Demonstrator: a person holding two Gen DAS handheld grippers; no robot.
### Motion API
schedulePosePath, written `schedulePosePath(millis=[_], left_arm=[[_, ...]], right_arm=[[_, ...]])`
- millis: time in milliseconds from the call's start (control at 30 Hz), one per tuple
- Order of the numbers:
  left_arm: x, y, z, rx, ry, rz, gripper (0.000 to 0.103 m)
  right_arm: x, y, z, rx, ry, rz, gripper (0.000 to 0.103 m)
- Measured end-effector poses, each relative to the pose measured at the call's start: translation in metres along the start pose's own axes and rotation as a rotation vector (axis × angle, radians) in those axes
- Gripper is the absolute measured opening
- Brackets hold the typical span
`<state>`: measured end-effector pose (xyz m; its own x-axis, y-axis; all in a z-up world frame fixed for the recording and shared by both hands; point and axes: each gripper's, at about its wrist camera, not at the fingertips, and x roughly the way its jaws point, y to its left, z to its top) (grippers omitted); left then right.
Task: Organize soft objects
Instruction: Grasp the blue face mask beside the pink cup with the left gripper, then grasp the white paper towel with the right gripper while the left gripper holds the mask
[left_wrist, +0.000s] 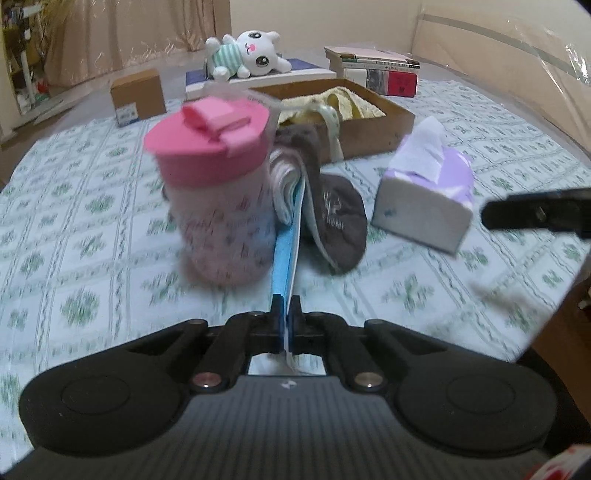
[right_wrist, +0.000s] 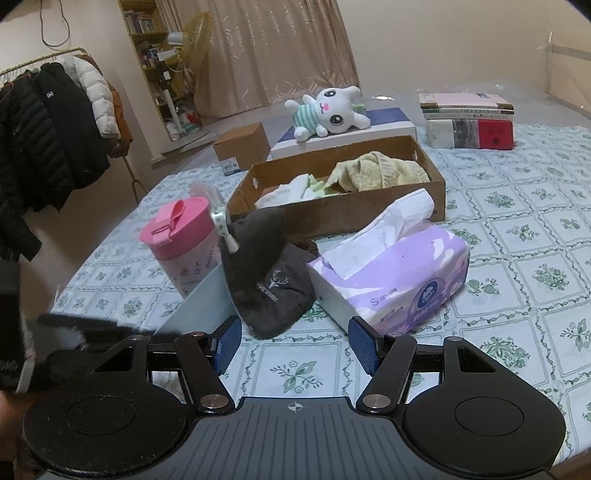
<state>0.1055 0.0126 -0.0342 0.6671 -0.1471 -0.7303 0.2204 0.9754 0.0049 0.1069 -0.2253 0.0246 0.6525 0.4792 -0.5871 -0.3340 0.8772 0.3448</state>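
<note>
The left gripper is seen clamped hard on the near edge of a thin pale-blue sheet (possibly a face mask; it cannot be told for certain). The sheet's long axis runs straight away from the jaws, up and forward. A dark grey sock is draped over its far end, and both lie just beside the pink cup on the bedspread.

The cardboard box, judged to be the place for soft things, lies directly beyond the sock along that same axis. A forward carry by the left hand is therefore what the next move seems to call for, with the cup close enough on the left to be knocked.

The right gripper is held with its jaws wide and nothing between them. It is set near the tissue pack and no nearer to the sheet than the left.

In the left view the sheet is seen only edge-on, but the clamp on it is plain. In the right view it is shown broadside, and the yellow cloth already lying in the box is revealed, while the left gripper itself is only a dark blur there
</note>
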Motion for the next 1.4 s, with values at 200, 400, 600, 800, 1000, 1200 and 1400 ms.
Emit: schedulePosePath(millis=[200, 400, 600, 800, 1000, 1200, 1400], left_arm=[[-0.029, 0.003, -0.027, -0.014, 0.023, -0.018, 0.001], [-0.037, 0.003, -0.036, -0.009, 0.042, -0.048, 0.003], [-0.042, 0.009, -0.023, -0.049, 0.007, -0.089, 0.039], [-0.023, 0.019, -0.006, -0.109, 0.013, -0.129, 0.044], [0.017, 0.011, -0.006, -0.106, 0.09, -0.152, 0.045], [0.038, 0.01, -0.016, -0.07, 0.146, -0.096, 0.028], [0.017, 0.01, -0.022, -0.005, 0.133, -0.064, 0.002]], right_arm=[[-0.005, 0.009, -0.003, -0.011, -0.002, 0.015, 0.064], [-0.005, 0.014, -0.006, -0.015, 0.004, 0.019, 0.064], [-0.003, 0.013, -0.008, -0.015, 0.013, 0.013, 0.064], [0.004, 0.012, -0.009, -0.011, 0.027, 0.011, 0.064], [0.009, 0.01, -0.011, -0.011, 0.042, 0.006, 0.064], [0.012, 0.007, -0.012, -0.005, 0.049, -0.003, 0.064], [0.014, 0.014, -0.013, -0.013, 0.052, 0.016, 0.064]])
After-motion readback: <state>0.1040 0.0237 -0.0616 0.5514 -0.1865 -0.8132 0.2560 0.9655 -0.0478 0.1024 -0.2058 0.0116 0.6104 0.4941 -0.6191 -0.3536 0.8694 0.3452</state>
